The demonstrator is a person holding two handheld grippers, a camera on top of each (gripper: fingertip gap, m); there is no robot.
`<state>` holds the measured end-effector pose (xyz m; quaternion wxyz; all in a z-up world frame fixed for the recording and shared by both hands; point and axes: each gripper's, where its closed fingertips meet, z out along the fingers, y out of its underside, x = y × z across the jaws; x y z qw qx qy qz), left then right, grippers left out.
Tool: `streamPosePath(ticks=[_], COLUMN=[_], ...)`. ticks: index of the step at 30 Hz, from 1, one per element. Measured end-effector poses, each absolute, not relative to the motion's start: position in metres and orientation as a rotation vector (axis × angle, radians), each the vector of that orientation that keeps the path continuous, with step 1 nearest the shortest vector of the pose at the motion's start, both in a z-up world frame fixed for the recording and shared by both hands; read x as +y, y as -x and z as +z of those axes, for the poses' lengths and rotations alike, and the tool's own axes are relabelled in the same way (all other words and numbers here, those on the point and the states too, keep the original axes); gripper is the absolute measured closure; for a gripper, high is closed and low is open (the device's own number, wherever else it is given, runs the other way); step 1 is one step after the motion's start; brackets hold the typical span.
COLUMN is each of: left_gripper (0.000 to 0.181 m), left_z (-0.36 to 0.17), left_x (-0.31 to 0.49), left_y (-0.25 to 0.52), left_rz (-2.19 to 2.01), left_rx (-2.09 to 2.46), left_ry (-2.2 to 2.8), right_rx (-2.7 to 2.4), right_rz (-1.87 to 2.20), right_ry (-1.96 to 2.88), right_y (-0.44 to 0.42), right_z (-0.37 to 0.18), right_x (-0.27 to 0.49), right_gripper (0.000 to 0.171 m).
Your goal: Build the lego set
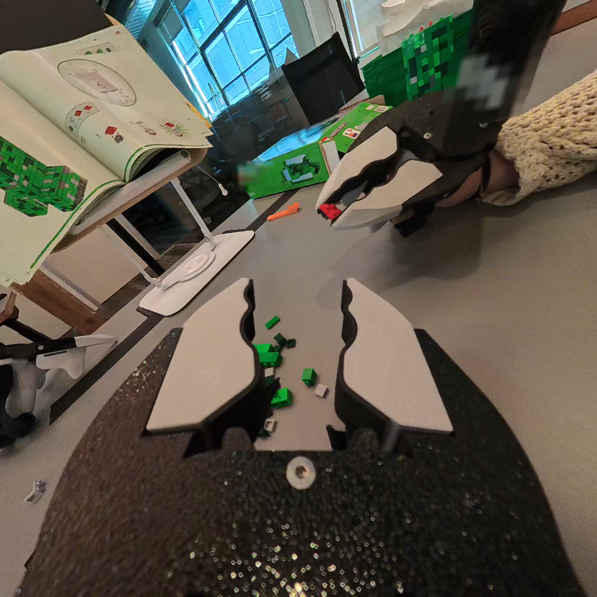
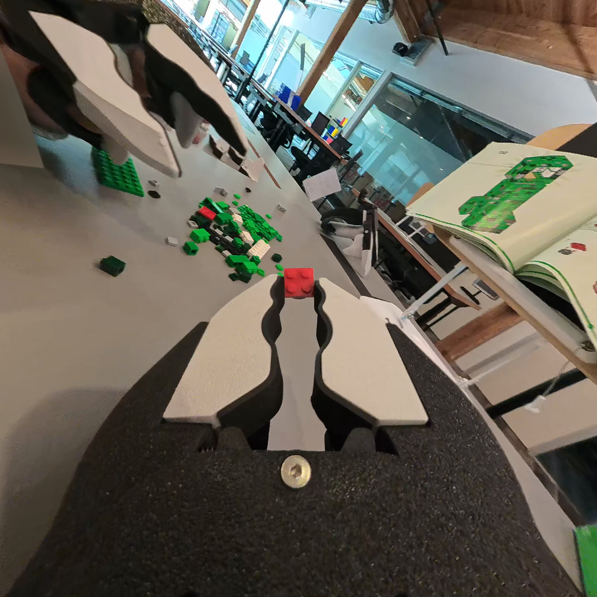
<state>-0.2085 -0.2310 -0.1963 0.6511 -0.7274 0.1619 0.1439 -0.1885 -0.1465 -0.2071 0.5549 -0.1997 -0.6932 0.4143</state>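
I am pinching a red two-by-two brick (image 2: 298, 282) at the very tips of my right tool (image 2: 298, 284), studs facing the camera, lifted clear of the grey desk (image 2: 80, 323). My left tool (image 1: 297, 323) is hanging released, jaws spread wide and gripping nothing, directly above the loose brick pile (image 2: 235, 235) of green, dark and white pieces. The green baseplate (image 2: 118, 176) is lying on the far side of that pile from the red brick, partly hidden by my left tool in the right wrist view. The instruction booklet (image 2: 517, 219) is standing open on its stand beside the pile, off the desk edge.

I judge the step in hand to be carrying a picked brick toward where it belongs. Next, I think, I need to check the open page, bring the red brick over its mate with studs aligned, and steady that mate with my free left tool before pressing down.
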Motion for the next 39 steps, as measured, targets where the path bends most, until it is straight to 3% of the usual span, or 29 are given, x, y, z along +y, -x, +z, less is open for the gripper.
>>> streamPosePath(ticks=[25,34,39], left_gripper=[0.137,0.143,0.145], left_z=[-0.195,-0.201,-0.212], left_x=[-0.23,-0.228,-0.226], left_y=[0.206,0.188,0.17], left_rz=[0.34,0.568,0.835], left_rx=[0.361,0.602,0.864], left_ry=[1.634,1.632,1.571], right_rx=[-1.634,-1.899,-2.107], right_rz=[0.969,1.224,1.56], right_ry=[0.453,0.51,0.525], right_y=[0.185,0.177,0.153], right_z=[-0.207,-0.219,-0.214], right_x=[-0.145,-0.177,-0.222], right_gripper=[0.154,0.154,0.155])
